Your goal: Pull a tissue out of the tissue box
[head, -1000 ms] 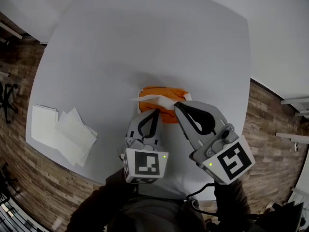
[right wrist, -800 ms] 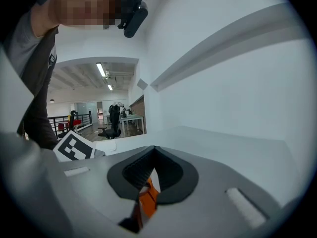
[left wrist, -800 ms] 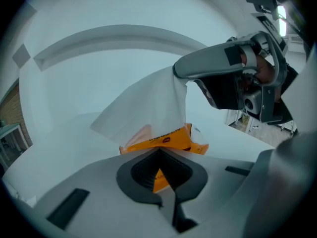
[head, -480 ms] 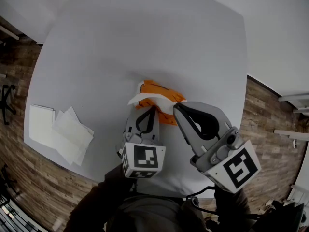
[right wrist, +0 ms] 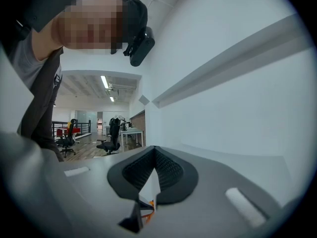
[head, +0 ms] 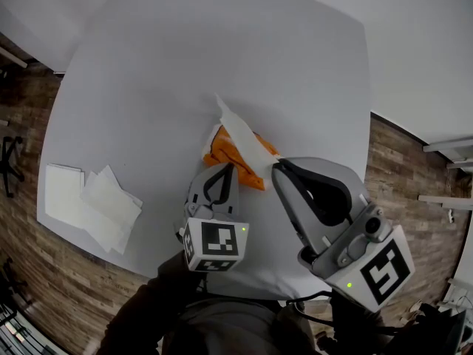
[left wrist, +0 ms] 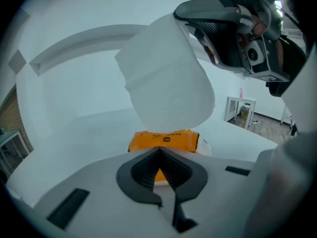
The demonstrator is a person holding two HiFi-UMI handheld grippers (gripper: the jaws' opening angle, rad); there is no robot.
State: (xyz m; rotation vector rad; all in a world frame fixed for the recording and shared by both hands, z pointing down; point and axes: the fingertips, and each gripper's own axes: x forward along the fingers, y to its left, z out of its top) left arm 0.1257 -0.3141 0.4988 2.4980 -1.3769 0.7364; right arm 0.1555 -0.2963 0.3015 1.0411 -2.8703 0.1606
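near the desk's (head: 148, 87) front edge, the orange tissue box (head: 225, 154) lies skewed. the left claw (head: 225, 170) is closed on the box's near edge. the right claw (head: 277, 167) is clamped on a white tissue (head: 240, 128), stretched up out of the box.

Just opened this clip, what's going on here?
A person works two handheld grippers over a white table. The left gripper is clamped on the near edge of an orange tissue pack, which sits tilted. The right gripper is shut on a white tissue stretched up out of the pack, apparently not yet free. Some loose white sheets lie near the table's left edge.
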